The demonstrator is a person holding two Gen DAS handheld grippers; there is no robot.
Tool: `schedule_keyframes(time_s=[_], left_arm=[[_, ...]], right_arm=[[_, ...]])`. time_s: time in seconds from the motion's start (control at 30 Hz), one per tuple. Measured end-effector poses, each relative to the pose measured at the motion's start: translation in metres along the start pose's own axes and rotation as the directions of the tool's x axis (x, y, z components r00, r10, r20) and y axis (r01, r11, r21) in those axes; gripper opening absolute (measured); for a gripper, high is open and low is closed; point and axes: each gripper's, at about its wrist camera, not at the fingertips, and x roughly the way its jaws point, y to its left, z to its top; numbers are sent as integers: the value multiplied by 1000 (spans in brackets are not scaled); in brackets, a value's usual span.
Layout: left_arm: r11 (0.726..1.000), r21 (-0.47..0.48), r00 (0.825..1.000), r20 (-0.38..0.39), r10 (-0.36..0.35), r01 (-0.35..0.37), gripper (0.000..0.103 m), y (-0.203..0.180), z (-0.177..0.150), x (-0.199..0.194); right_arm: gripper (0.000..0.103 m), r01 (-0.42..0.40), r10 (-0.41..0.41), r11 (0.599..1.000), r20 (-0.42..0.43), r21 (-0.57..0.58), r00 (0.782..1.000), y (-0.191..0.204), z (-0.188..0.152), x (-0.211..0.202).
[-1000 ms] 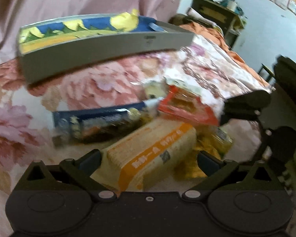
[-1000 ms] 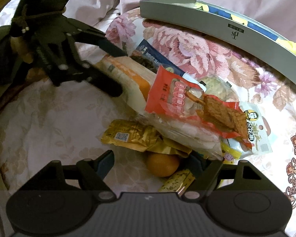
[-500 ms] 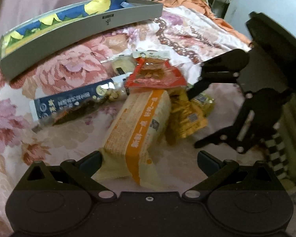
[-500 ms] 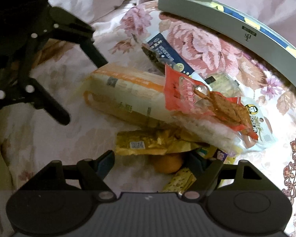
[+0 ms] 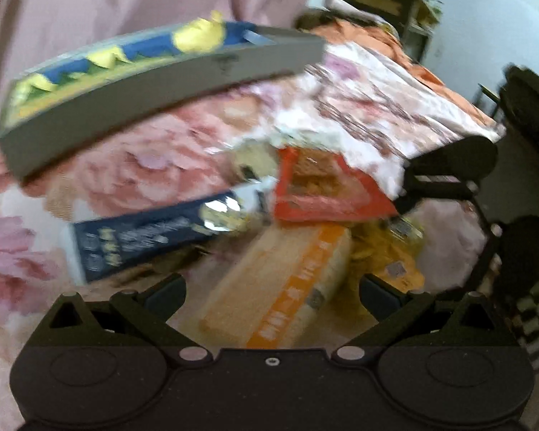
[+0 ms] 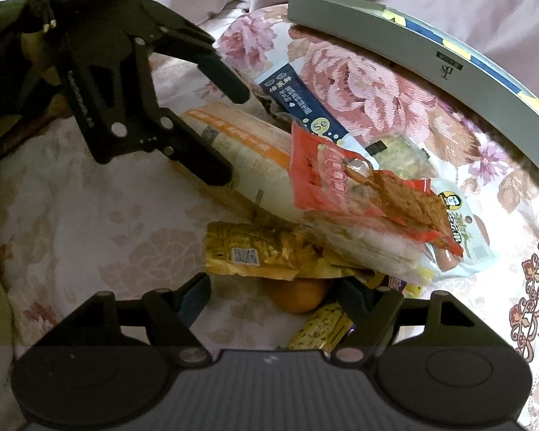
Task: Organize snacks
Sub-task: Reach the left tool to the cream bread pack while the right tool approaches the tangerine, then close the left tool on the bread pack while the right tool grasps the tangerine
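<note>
While the snacks lie heaped on the flowered bedspread (image 6: 370, 100), below the grey box (image 6: 406, 46), the left tongs (image 6: 233, 136) stand released, straddling the near end of the long orange-striped biscuit pack (image 6: 248, 154) without pinching it. The right tongs (image 6: 273, 300) hover over an orange (image 6: 298, 294) and a gold packet (image 6: 248, 255), their jaws closing a little, nothing gripped. The step looks like picking the first snack; next, the left tongs must clench squarely on the biscuit pack, which lies partly under the red packet (image 6: 327, 179)
</note>
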Motion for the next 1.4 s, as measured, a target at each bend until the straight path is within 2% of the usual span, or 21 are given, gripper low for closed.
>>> schedule_keyframes(time_s=[0.13, 0.3, 0.4, 0.53, 0.63, 0.7, 0.77, 0.83, 0.97, 1.03, 1.13, 1.23, 1.33, 1.4], left_arm=[[999, 37, 998, -59, -23, 25, 99, -11, -5, 7], [999, -54, 998, -67, -11, 7, 93, -12, -6, 2], [997, -75, 998, -70, 3, -8, 89, -20, -6, -2], [991, -116, 994, -94, 52, -63, 83, -39, -10, -4], [984, -105, 984, -122, 132, -145, 82, -57, -11, 0], [974, -116, 974, -132, 181, -197, 82, -64, -10, 4], [958, -178, 971, -130, 202, -224, 82, -62, -10, 6], [951, -212, 972, -119, 205, -226, 82, -58, -10, 6], [945, -221, 969, -113, 220, -240, 81, -52, -10, 4], [945, -223, 969, -110, 220, -239, 74, -51, -10, 3], [946, -216, 968, -115, 222, -242, 62, -52, -9, 8], [943, -210, 964, -119, 236, -257, 58, -55, -11, 11], [931, -262, 966, -113, 233, -255, 57, -52, -12, 9], [910, -327, 967, -114, 230, -255, 57, -51, -15, 8]], right_arm=[[80, 2, -2, 1000, -2, -4, 1000, 1, 0, 1], [80, 11, -11, 1000, -8, -21, 1000, 3, 0, 2], [75, 33, -34, 999, -12, -40, 999, 7, -1, 2], [60, 49, -50, 998, -16, -41, 999, 7, -2, -2], [50, 47, -48, 999, -15, -17, 999, 2, -3, -6], [48, 42, -42, 999, -14, -12, 999, 0, -4, -8], [48, 40, -40, 999, -12, -19, 999, -1, -5, -7], [48, 46, -46, 998, -10, -33, 999, 0, -6, -6], [49, 87, -88, 990, -7, -108, 996, 10, -9, -2], [49, 117, -119, 977, 3, -175, 993, 18, -14, -1], [47, 127, -128, 975, 9, -182, 992, 20, -14, -1], [40, 140, -141, 974, 9, -178, 990, 19, -14, 0], [38, 143, -144, 973, 5, -181, 990, 20, -14, -1], [38, 155, -158, 968, 2, -199, 988, 22, -13, -2]])
